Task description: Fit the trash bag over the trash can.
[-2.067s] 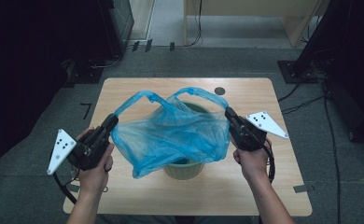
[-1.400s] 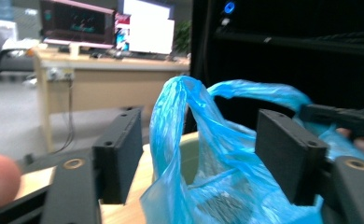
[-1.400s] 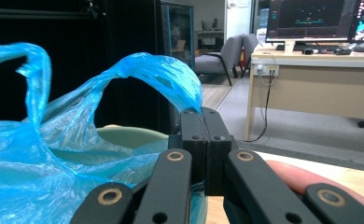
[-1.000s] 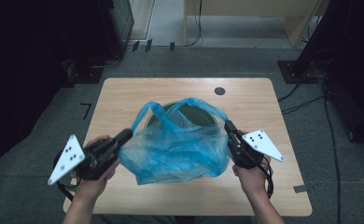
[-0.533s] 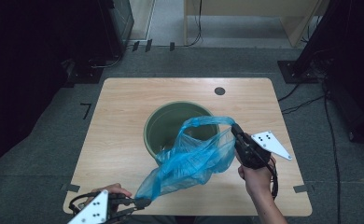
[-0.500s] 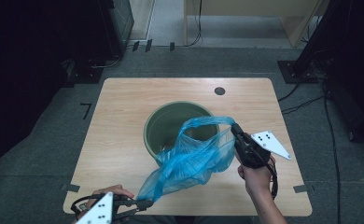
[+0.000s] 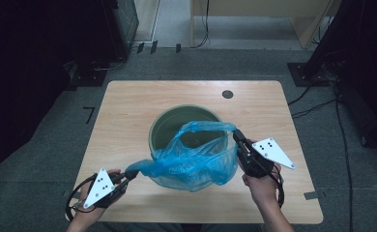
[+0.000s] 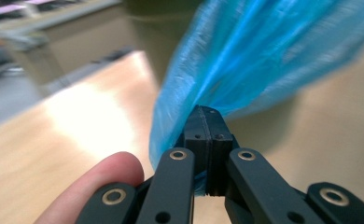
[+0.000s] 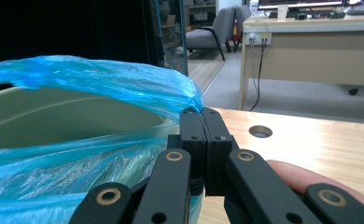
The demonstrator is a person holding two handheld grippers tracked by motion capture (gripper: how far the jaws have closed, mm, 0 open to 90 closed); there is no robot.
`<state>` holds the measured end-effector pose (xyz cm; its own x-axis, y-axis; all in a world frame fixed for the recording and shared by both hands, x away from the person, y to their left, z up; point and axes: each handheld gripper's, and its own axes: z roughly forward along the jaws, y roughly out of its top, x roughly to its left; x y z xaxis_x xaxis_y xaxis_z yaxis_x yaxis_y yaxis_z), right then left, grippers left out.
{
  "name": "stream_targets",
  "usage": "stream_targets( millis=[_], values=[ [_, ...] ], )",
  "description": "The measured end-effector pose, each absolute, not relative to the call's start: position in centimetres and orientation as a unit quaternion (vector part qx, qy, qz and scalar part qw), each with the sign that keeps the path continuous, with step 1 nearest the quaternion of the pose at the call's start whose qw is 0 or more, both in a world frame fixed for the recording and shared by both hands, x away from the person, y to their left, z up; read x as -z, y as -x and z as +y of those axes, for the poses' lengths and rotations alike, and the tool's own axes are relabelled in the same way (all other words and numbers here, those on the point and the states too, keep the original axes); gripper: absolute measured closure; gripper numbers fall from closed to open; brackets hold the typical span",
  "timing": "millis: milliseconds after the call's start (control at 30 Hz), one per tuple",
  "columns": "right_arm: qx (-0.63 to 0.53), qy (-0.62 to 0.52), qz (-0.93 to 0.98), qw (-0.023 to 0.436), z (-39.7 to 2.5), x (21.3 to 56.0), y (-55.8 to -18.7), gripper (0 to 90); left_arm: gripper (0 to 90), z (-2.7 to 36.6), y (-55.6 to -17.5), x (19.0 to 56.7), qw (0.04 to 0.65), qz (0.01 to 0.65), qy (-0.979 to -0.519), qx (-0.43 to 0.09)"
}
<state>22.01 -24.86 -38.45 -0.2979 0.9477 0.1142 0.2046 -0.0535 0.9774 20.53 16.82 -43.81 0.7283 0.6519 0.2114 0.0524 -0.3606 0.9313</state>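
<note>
Left gripper (image 7: 130, 173): jaws pressed together on a gathered, twisted end of the blue plastic bag (image 7: 194, 162); held low over the near-left part of the wooden table (image 7: 128, 106), with the person's left hand (image 7: 94, 195) behind it. In the left gripper view the left gripper (image 8: 207, 113) has blue film fanning up and away from the clamped tips, and one finger (image 8: 103, 184) shows beside the linkage. Right gripper (image 7: 236, 137): jaws likewise clenched on the bag's rim at the far-right side, the right hand (image 7: 263, 186) below it; in the right gripper view the right gripper (image 9: 202, 113) pinches the edge where the film arches over the bin. Blue plastic bag: stretched between the two grippers, its mouth partly open toward the right, its body sagging onto the table in front of the bin and overlapping the bin's near rim. Green round bin (image 7: 177, 125): upright at the table's centre; the visible interior is bare green wall, and the bag's upper edge hangs over its near side. Round hole (image 7: 227, 94): in the table top, beyond the bin. Change from half a second ago: the left gripper has come up from the table's near edge onto the table, so the bag is drawn less taut and lies fuller; the right gripper holds nearly the same place.
</note>
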Motion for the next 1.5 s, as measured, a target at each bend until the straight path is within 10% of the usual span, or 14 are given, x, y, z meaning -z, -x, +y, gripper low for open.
stream_targets(
  millis=[500,900,1200,1500],
  values=[
    [-0.54,-0.514,0.581,0.327,-24.5,38.7,-23.2,90.0,84.6,15.6,-27.3,41.5,0.521,0.418,-0.683,-0.296],
    [-0.561,-0.511,0.555,0.341,-24.1,38.0,-21.2,90.0,25.7,16.5,-25.8,38.1,0.636,0.317,-0.681,-0.178],
    [-0.562,-0.499,0.56,0.348,-23.4,37.7,-20.6,90.0,26.3,14.4,-23.1,36.0,0.635,0.293,-0.675,-0.236],
    [-0.564,-0.502,0.55,0.357,-24.2,37.2,-20.4,90.0,28.7,15.7,-22.1,34.3,0.684,0.242,-0.674,-0.141]
  ],
)
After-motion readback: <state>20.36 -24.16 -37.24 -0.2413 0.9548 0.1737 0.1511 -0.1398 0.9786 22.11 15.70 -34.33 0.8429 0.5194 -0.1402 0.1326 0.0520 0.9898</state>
